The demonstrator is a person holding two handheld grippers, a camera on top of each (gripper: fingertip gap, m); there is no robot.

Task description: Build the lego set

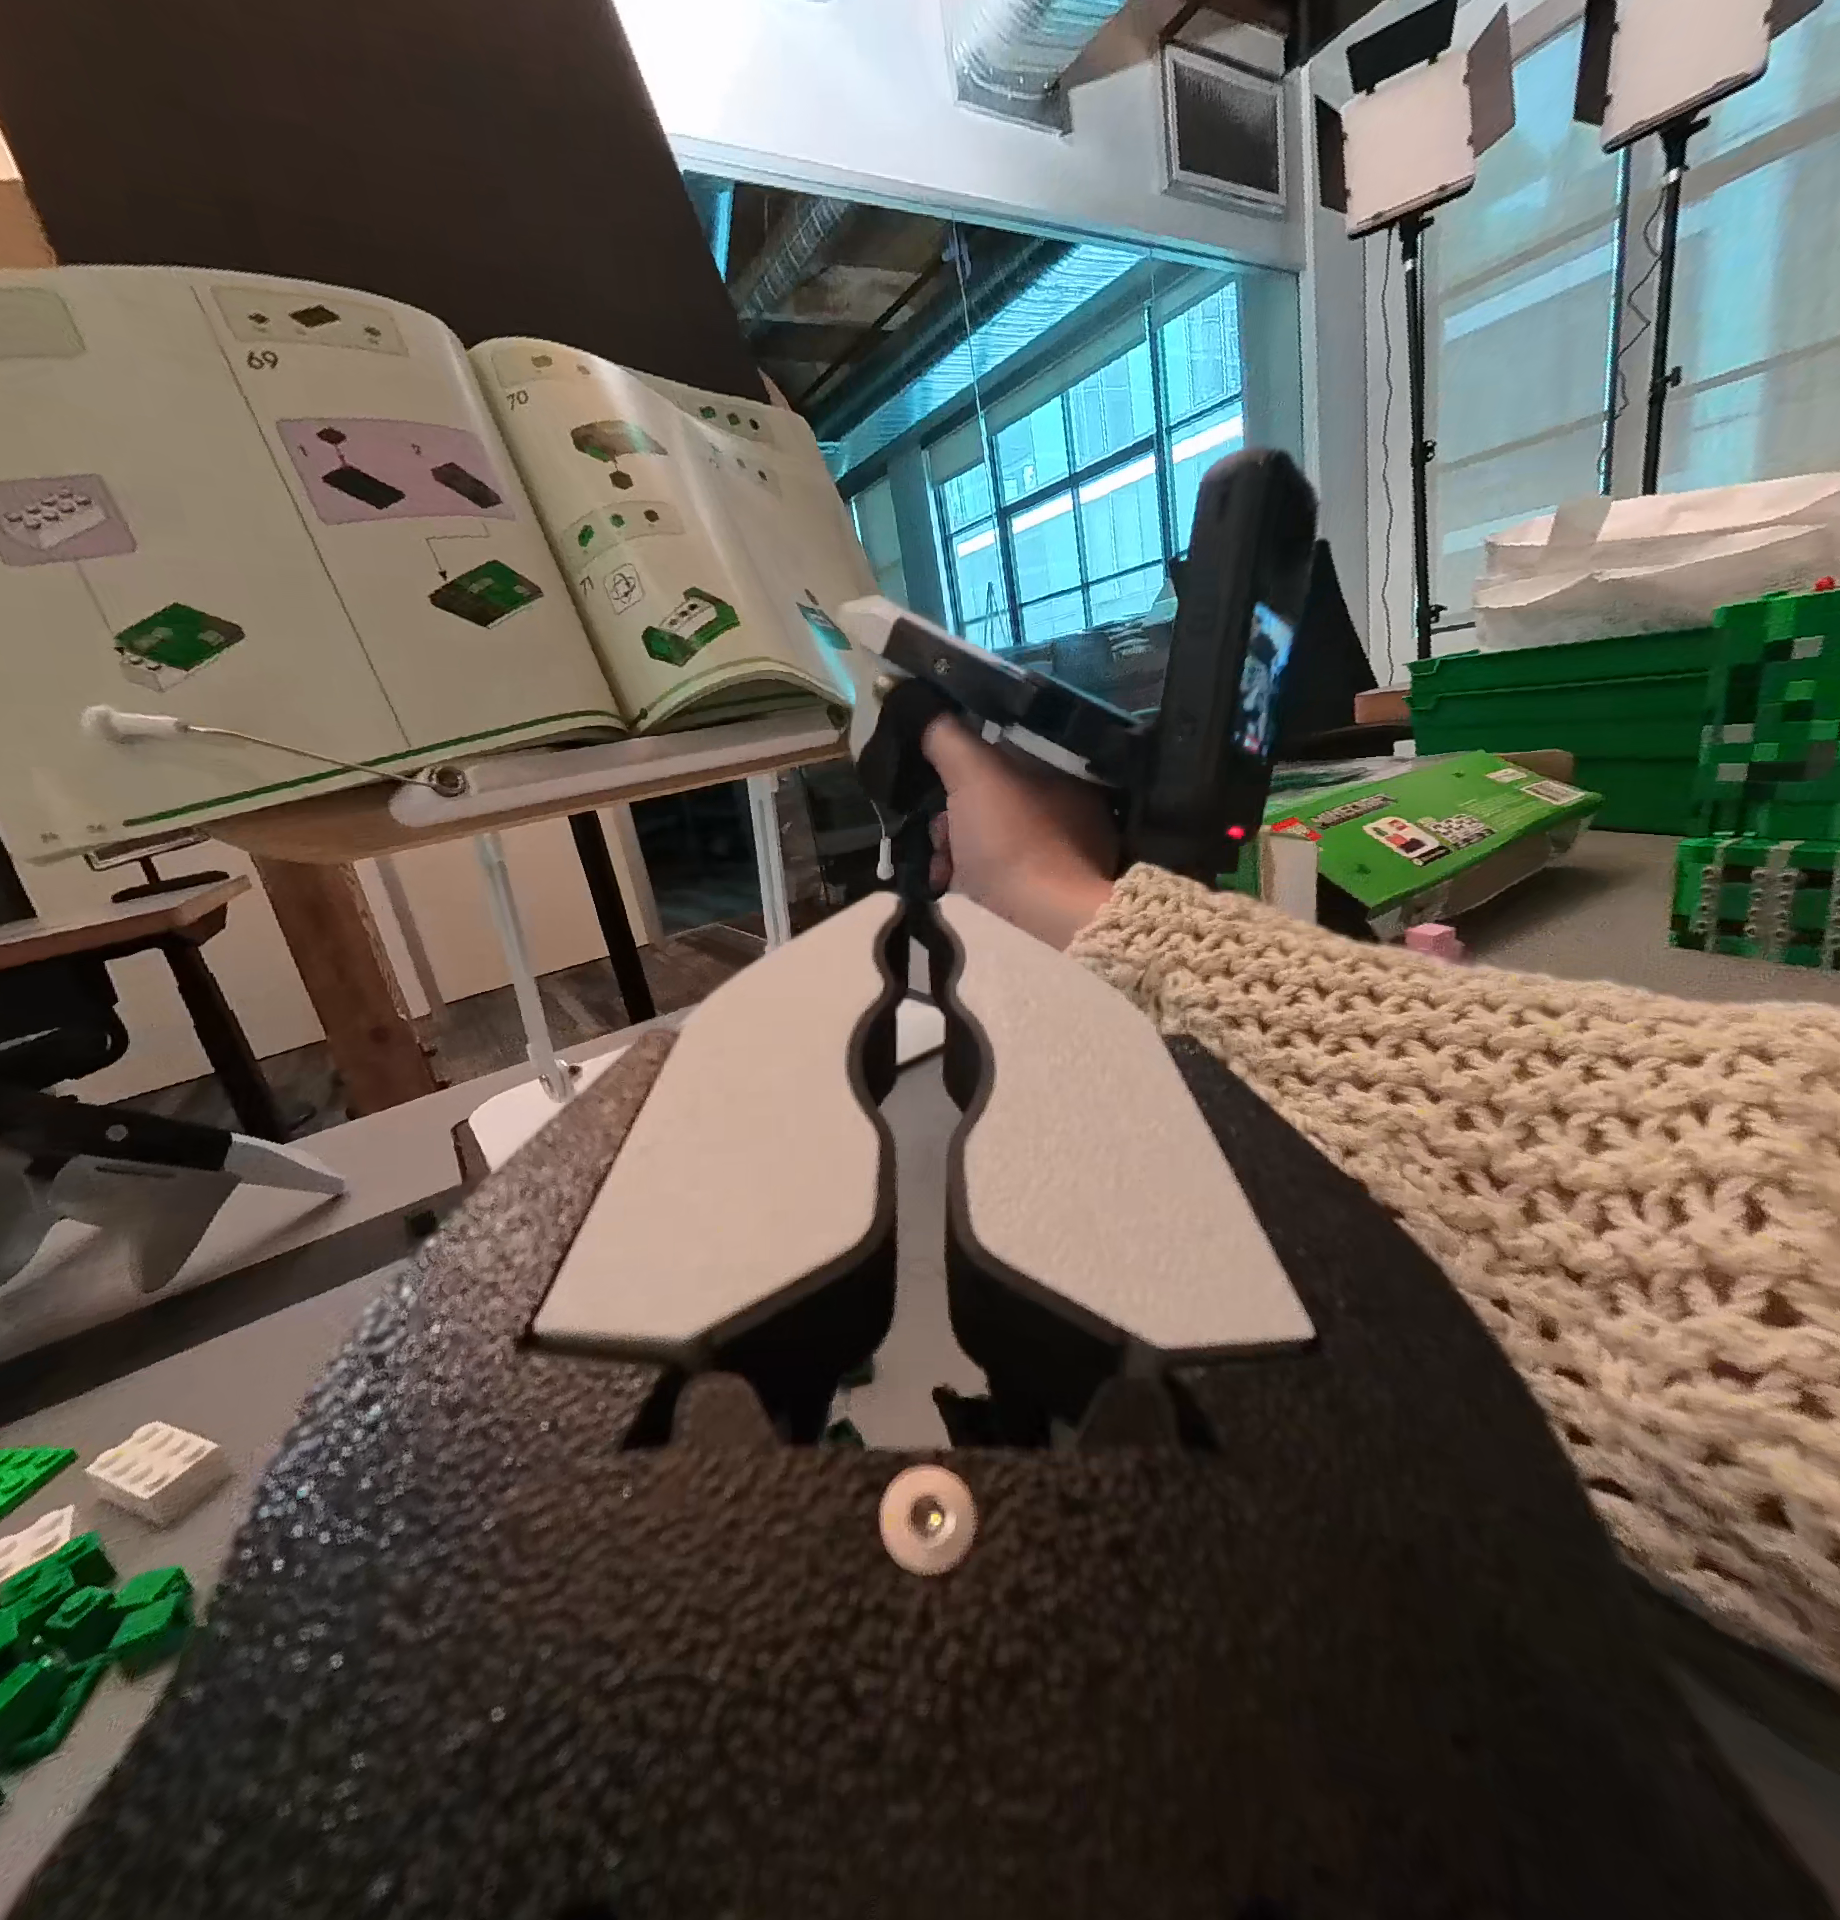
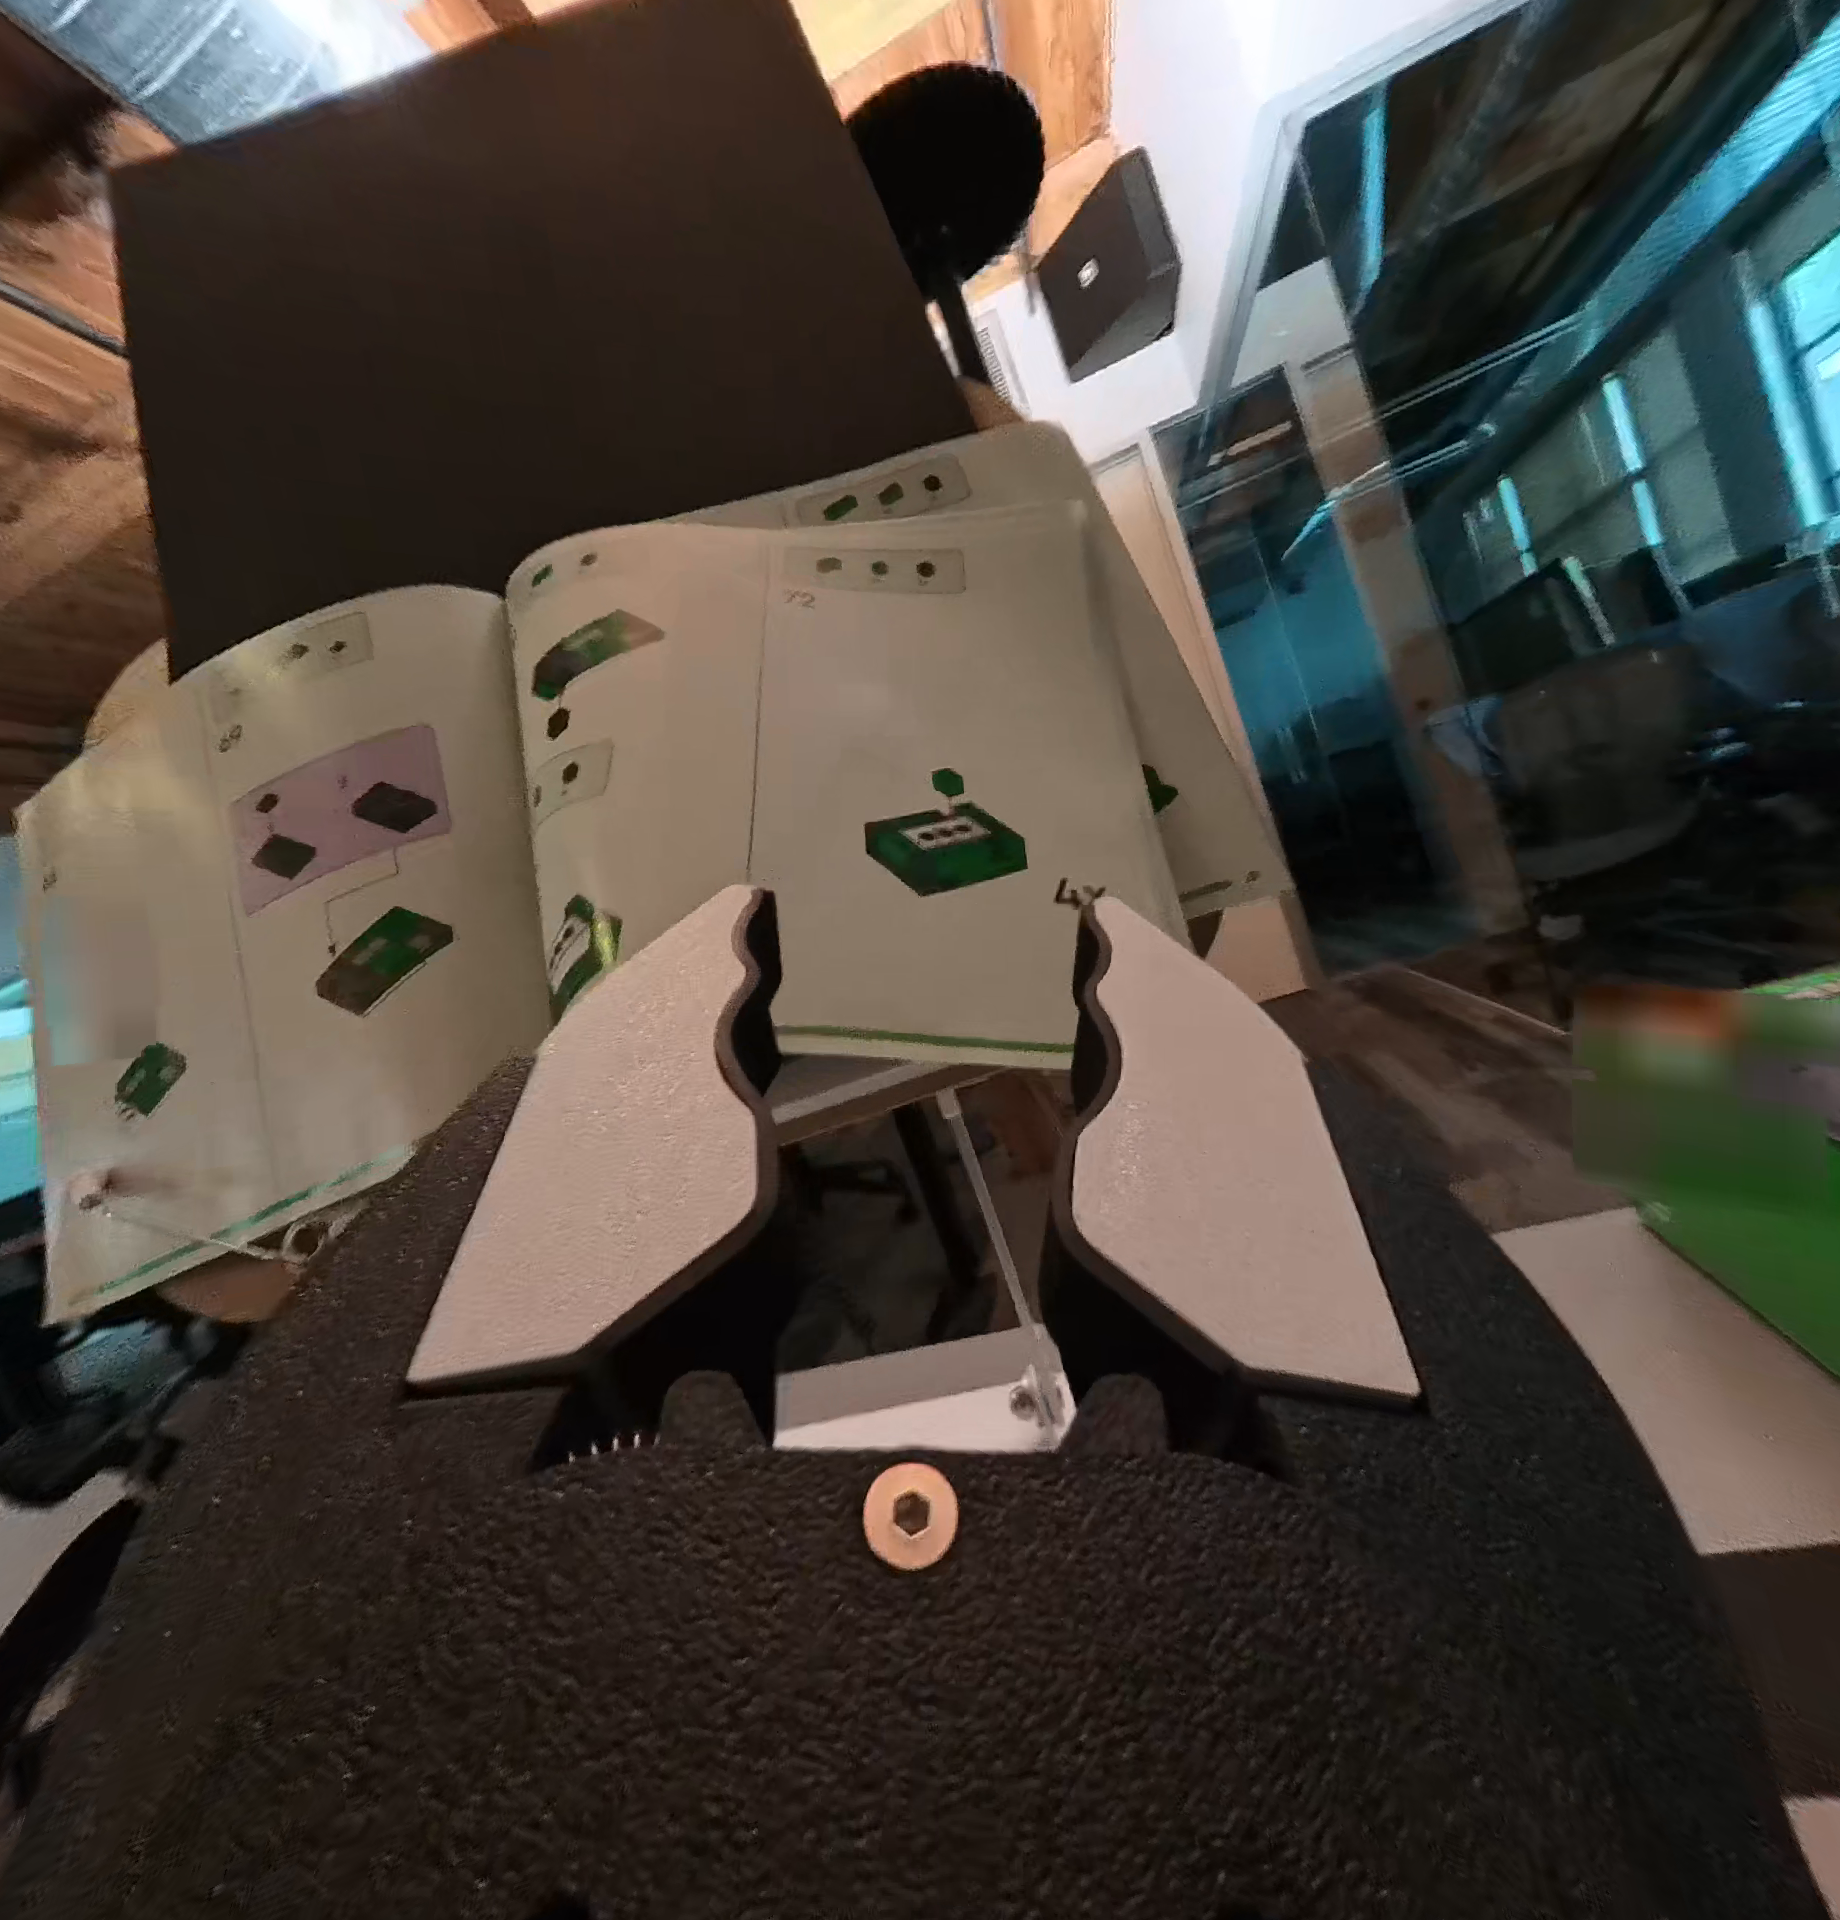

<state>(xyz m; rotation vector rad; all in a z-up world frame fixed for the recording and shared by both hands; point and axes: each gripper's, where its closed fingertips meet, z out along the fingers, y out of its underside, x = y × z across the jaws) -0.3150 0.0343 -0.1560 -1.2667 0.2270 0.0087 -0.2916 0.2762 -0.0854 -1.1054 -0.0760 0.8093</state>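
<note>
The instruction booklet (image 1: 303, 540) lies open on a stand. Loose green Lego pieces (image 1: 54, 1642) and white bricks (image 1: 157, 1470) lie on the grey table (image 1: 272, 1382) at the lower left. My left gripper (image 1: 911, 920) is shut with nothing visible in it, raised above the table. My right gripper (image 2: 921, 914) is open, its fingers either side of the lower edge of the booklet's lifted right page (image 2: 926, 790). In the left wrist view the right gripper (image 1: 869, 623), held by a hand in a knitted sleeve (image 1: 1467, 1195), reaches to that page's edge.
A built green Lego model (image 1: 1799, 790) stands at the right with a green set box (image 1: 1435, 831), a pink brick (image 1: 1435, 940) and green bins (image 1: 1560, 686) near it. Light stands (image 1: 1415, 416) are at the back. A dark board (image 2: 500, 343) rises behind the booklet. Across from one pair of fingers to the other is roughly 25 cm.
</note>
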